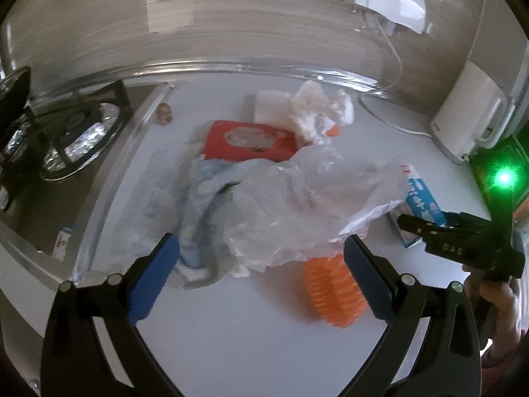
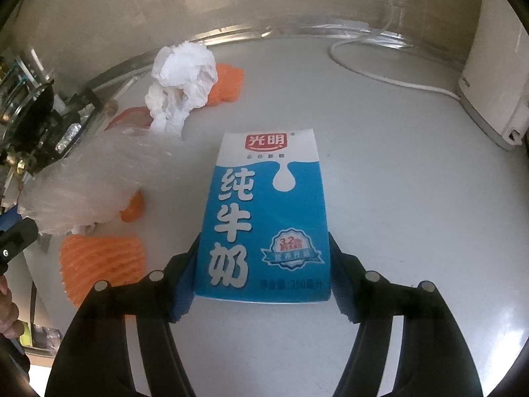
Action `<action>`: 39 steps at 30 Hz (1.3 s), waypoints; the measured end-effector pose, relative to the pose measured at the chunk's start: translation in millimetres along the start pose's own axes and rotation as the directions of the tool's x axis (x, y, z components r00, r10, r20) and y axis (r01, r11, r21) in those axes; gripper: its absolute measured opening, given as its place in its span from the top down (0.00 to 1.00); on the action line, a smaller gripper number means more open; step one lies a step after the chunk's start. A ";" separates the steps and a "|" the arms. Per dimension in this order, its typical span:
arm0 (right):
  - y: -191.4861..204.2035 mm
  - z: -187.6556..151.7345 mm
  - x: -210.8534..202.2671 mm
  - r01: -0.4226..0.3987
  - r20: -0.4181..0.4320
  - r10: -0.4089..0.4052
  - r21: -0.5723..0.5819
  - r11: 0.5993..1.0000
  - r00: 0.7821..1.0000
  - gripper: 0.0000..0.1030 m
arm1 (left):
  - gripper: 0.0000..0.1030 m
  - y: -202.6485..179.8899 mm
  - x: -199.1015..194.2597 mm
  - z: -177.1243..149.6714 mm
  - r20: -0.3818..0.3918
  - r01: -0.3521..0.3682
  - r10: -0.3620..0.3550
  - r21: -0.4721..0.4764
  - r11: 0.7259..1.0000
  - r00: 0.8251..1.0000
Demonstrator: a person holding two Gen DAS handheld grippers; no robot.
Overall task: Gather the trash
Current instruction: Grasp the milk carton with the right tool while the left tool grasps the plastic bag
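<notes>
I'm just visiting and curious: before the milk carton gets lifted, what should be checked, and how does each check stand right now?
1. Carton between the right gripper pads: ok, it sits in the gap.
2. Pads pressing both carton sides: ok, they look snug on its lower end.
3. Carton free of other trash: ok, the plastic bag and tissue lie apart from it.
4. Cable clear of the carton: ok.
5. Left gripper out of the way: ok, open over the bag, holding nothing.
6. Bin to drop it in: cannot tell, none in view.
</notes>
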State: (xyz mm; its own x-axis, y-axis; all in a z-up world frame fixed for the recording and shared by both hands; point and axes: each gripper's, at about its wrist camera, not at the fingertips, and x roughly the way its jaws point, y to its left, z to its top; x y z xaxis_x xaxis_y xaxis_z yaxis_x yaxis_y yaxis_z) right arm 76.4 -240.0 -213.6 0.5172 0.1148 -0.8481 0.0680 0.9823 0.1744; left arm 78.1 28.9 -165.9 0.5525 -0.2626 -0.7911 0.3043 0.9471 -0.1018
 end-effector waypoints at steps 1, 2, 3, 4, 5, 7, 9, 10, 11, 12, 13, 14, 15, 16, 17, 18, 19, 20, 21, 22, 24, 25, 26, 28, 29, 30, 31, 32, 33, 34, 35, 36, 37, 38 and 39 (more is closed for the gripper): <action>-1.0 -0.4 -1.5 -0.002 -0.003 0.002 0.001 1.000 1.000 0.34 | 0.14 -3.4 0.5 1.3 0.004 0.011 -0.011 0.003 1.000 1.000; -1.7 -0.7 -3.3 -0.005 -0.002 0.005 0.001 1.000 1.000 0.34 | 0.21 -5.8 1.2 2.3 0.002 0.020 -0.020 0.005 1.000 1.000; -2.6 -0.9 -5.3 -0.006 0.000 0.006 0.002 1.000 1.000 0.34 | 0.24 -7.5 1.6 3.2 -0.001 0.028 -0.028 0.007 1.000 1.000; -3.1 -1.6 -6.6 -0.007 0.002 0.007 0.002 1.000 1.000 0.34 | 0.30 -10.3 2.5 5.1 -0.002 0.036 -0.036 0.010 0.999 0.999; -3.8 -1.9 -8.2 -0.010 0.003 0.010 0.003 1.000 1.000 0.34 | 0.38 -13.0 2.5 6.1 0.001 0.040 -0.040 0.011 0.999 0.999; -4.4 -2.1 -10.8 -0.014 0.007 0.014 0.005 1.000 1.000 0.34 | 0.49 -16.4 3.1 9.0 0.005 0.052 -0.052 0.012 0.999 0.999; -6.1 -2.2 -12.4 -0.017 0.010 0.017 0.008 1.000 1.000 0.34 | 0.62 -18.1 2.4 12.6 0.008 0.072 -0.072 0.006 0.997 0.997; -6.5 -2.7 -12.9 -0.019 0.011 0.019 0.010 1.000 1.000 0.34 | 0.72 -18.8 0.9 15.0 0.016 0.089 -0.089 -0.002 0.996 0.996; -6.7 -3.0 -13.5 -0.021 0.012 0.020 0.012 1.000 1.000 0.34 | 0.78 -19.5 -0.6 16.9 0.025 0.098 -0.098 -0.006 0.995 0.995; -7.3 -3.1 -14.4 -0.023 0.014 0.022 0.013 1.000 1.000 0.34 | 0.81 -20.4 -2.2 18.5 0.032 0.100 -0.100 -0.009 0.995 0.994; -7.7 -3.7 -15.8 -0.024 0.017 0.023 0.014 1.000 1.000 0.34 | 0.87 -20.3 -4.6 20.5 0.043 0.103 -0.102 -0.018 0.995 0.994; -7.7 -4.0 -17.1 -0.025 0.019 0.025 0.015 1.000 1.000 0.34 | 0.91 -19.7 -6.3 22.1 0.048 0.109 -0.108 -0.026 0.994 0.993; -7.7 -3.9 -18.9 -0.028 0.022 0.028 0.016 0.999 0.999 0.34 | 0.92 -19.1 -7.9 23.9 0.052 0.113 -0.112 -0.033 0.993 0.992; -7.6 -4.5 -20.5 -0.030 0.026 0.029 0.016 0.999 0.999 0.34 | 0.94 -18.0 -11.9 24.7 0.065 0.119 -0.116 -0.045 0.992 0.991; -7.8 -4.7 -22.1 -0.030 0.029 0.030 0.014 0.999 0.999 0.34 | 0.95 -17.4 -14.5 25.1 0.073 0.116 -0.112 -0.047 0.992 0.991; -7.5 -4.7 -24.1 -0.030 0.033 0.029 0.013 0.999 0.999 0.34 | 0.95 -17.6 -17.1 25.4 0.079 0.111 -0.107 -0.046 0.993 0.991; -7.6 -4.5 -26.4 -0.030 0.039 0.029 0.011 0.999 0.999 0.34 | 0.96 -18.3 -20.3 24.9 0.088 0.102 -0.099 -0.039 0.994 0.991; -7.9 -4.2 -28.2 -0.031 0.043 0.030 0.011 0.999 0.999 0.34 | 0.96 -18.9 -21.5 24.3 0.092 0.093 -0.089 -0.030 0.995 0.992; -8.2 -4.0 -29.7 -0.031 0.045 0.031 0.012 0.999 0.999 0.34 | 0.96 -18.7 -21.1 23.7 0.092 0.085 -0.082 -0.024 0.996 0.992; -8.7 -3.7 -30.8 -0.031 0.047 0.030 0.013 0.999 0.998 0.34 | 0.96 -20.0 -20.4 22.7 0.087 0.077 -0.076 -0.017 0.997 0.993; -8.9 -3.4 -33.3 -0.033 0.051 0.033 0.014 0.999 0.998 0.34 | 0.96 -21.7 -19.0 21.7 0.074 0.075 -0.074 -0.009 0.997 0.995; -8.9 -3.4 -33.8 -0.032 0.053 0.032 0.013 0.999 0.998 0.34 | 0.95 -23.4 -19.4 20.6 0.069 0.081 -0.081 -0.004 0.997 0.994; -9.3 -3.4 -34.4 -0.031 0.054 0.030 0.012 0.999 0.998 0.34 | 0.86 -24.8 -19.7 19.6 0.069 0.081 -0.080 0.000 0.997 0.994; -11.5 -3.6 -35.1 -0.032 0.054 0.032 0.014 0.999 0.998 0.34 | 0.43 -27.9 -18.6 19.0 0.059 0.074 -0.075 0.022 0.997 0.995; -11.1 -4.0 -35.4 -0.032 0.055 0.031 0.015 0.999 0.998 0.34 | 0.26 -29.8 -19.4 18.3 0.076 0.058 -0.061 0.040 0.998 0.995; -12.1 -3.8 -35.6 -0.032 0.054 0.032 0.016 0.999 0.998 0.34 | 0.25 -30.7 -20.9 17.7 0.098 0.039 -0.045 0.055 0.998 0.994; -13.4 -3.8 -35.2 -0.033 0.054 0.032 0.017 0.999 0.998 0.34 | 0.25 -34.4 -21.7 18.0 0.116 0.019 -0.029 0.087 0.996 0.993; -12.8 -4.9 -34.9 -0.032 0.055 0.031 0.019 0.999 0.998 0.34 | 0.25 -38.1 -19.7 19.6 0.107 0.021 -0.034 0.121 0.992 0.994; -13.8 -4.7 -34.4 -0.033 0.053 0.032 0.022 0.999 0.998 0.34 | 0.25 -41.9 -16.1 21.8 0.095 0.028 -0.043 0.152 0.988 0.995; -14.3 -6.0 -34.3 -0.034 0.052 0.032 0.024 0.999 0.998 0.34 | 0.23 -44.4 -13.1 23.2 0.091 0.031 -0.047 0.168 0.985 0.995; -14.7 -5.9 -34.0 -0.036 0.052 0.034 0.027 0.999 0.998 0.34 | 0.21 -47.8 -8.1 24.6 0.084 0.028 -0.044 0.187 0.982 0.996; -14.2 -5.1 -33.3 -0.038 0.050 0.037 0.029 0.999 0.998 0.34 | 0.20 -51.2 -2.8 25.6 0.073 0.024 -0.039 0.205 0.978 0.997; -14.0 -5.2 -32.7 -0.040 0.049 0.038 0.029 0.999 0.998 0.34 | 0.19 -55.2 5.3 26.2 0.051 0.032 -0.045 0.226 0.974 0.998; -14.2 -5.3 -32.7 -0.040 0.049 0.039 0.029 0.999 0.998 0.34 | 0.19 -58.1 13.6 26.6 0.026 0.039 -0.046 0.238 0.971 0.999; -14.4 -5.5 -32.7 -0.041 0.048 0.039 0.028 0.999 0.998 0.34 | 0.19 -60.3 19.0 26.3 0.009 0.041 -0.044 0.241 0.970 0.999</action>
State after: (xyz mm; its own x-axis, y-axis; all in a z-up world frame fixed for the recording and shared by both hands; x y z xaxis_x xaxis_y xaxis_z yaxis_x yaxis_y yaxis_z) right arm 53.9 -257.1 -191.1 0.5601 0.1460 -0.8155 0.0707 0.9723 0.2227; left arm 90.7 -38.1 -158.9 0.5455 -0.3060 -0.7802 0.5046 0.8632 0.0143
